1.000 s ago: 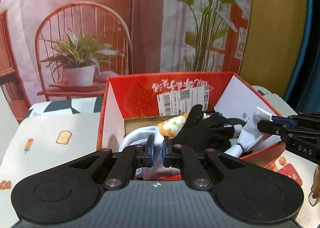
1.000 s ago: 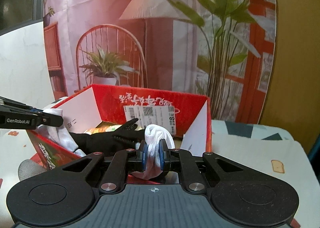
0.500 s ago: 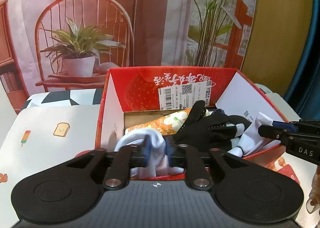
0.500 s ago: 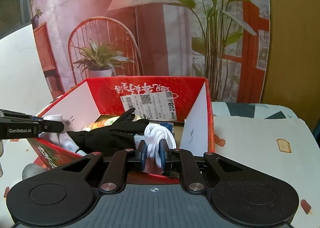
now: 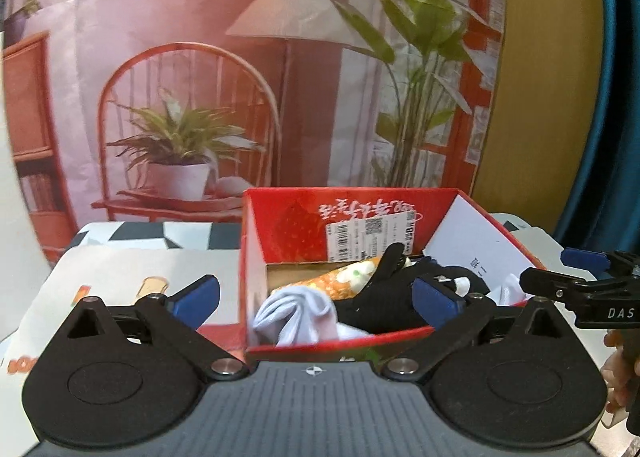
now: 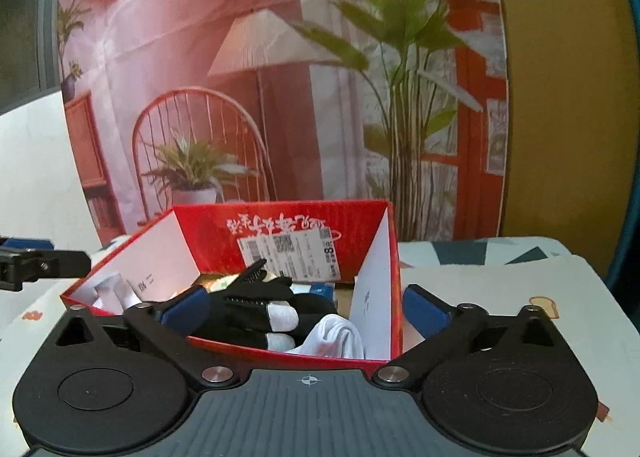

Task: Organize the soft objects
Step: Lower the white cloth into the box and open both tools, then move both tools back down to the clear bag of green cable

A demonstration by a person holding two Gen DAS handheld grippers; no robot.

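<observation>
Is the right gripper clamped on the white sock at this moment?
No. In the right wrist view the right gripper has its fingers spread wide and opening, while the white sock lies loose inside the red box.

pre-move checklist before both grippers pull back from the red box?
1. left gripper released: jaws opening, nothing pinched: ok.
2. right gripper released: jaws opening, nothing pinched: ok.
3. white sock inside red box, near corner: ok.
4. Second white sock inside the box: ok.
5. black glove inside, fingers above the pile: ok.
6. Fabric snagged on pads: cannot tell.
</observation>
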